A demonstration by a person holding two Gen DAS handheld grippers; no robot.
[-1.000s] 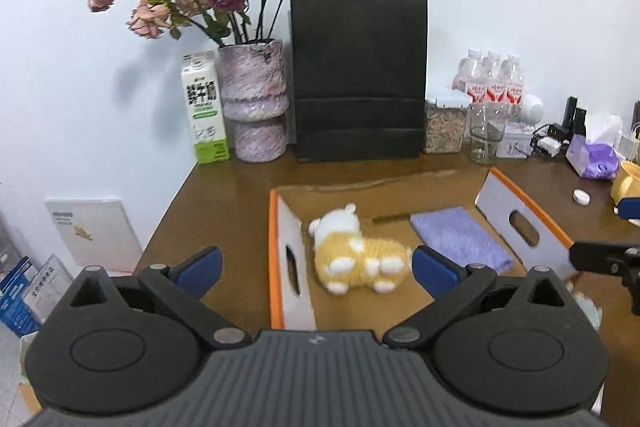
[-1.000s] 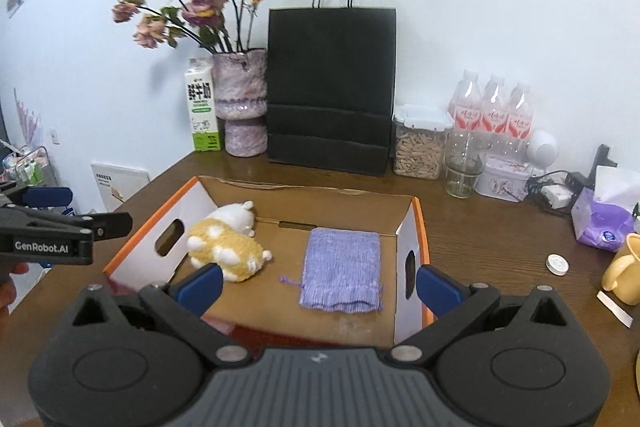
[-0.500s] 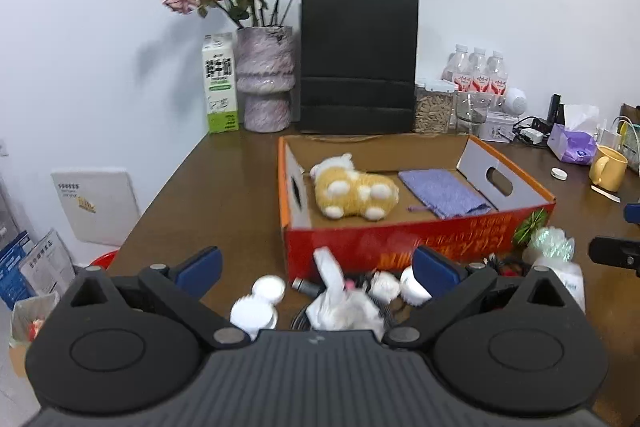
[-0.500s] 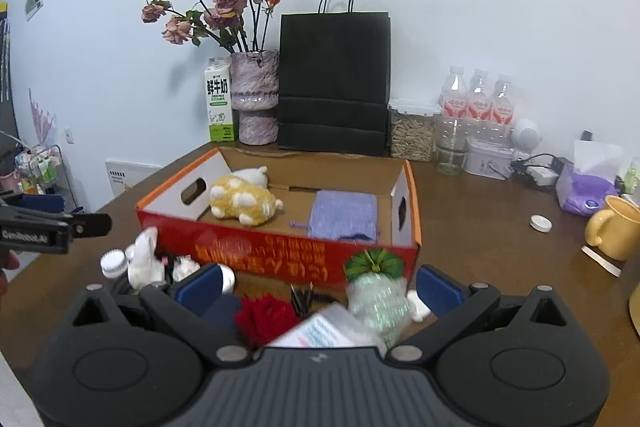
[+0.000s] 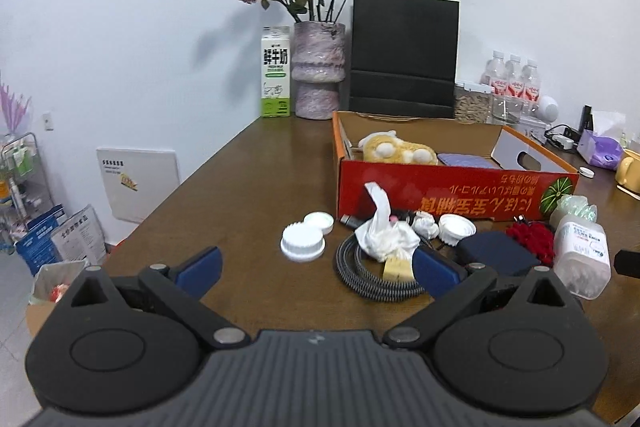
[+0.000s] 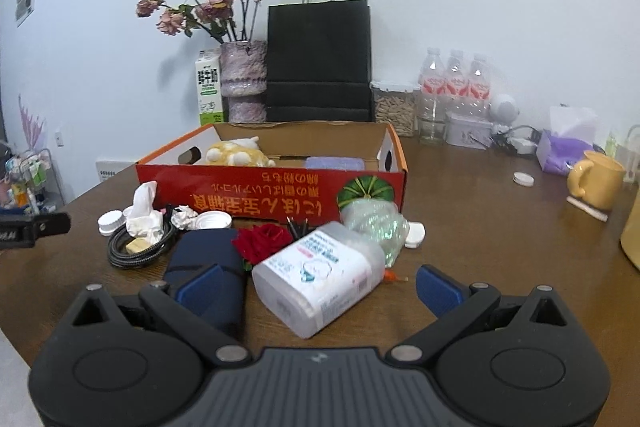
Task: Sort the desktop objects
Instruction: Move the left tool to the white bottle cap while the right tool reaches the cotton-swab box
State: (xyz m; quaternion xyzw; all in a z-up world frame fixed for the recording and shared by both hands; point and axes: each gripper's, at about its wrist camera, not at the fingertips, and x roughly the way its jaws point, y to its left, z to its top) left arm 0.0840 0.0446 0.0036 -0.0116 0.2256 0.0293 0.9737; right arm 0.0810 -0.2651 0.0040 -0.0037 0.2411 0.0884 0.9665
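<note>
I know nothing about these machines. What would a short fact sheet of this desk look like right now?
left tool: open, holding nothing
right tool: open, holding nothing
box: red cardboard, open top, on the brown table
inside box: plush toy, purple cloth
in front of box: white caps, coiled cable, crumpled tissue, red rose, plastic jar lying on its side
back of table: vase, black bag

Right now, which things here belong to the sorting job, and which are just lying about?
Job: red box with plush toy and purple cloth inside; in front of it, swab jar, red rose, navy pouch, cable, tissue, white caps.

Lying about: vase, milk carton, black bag, water bottles, yellow mug.
</note>
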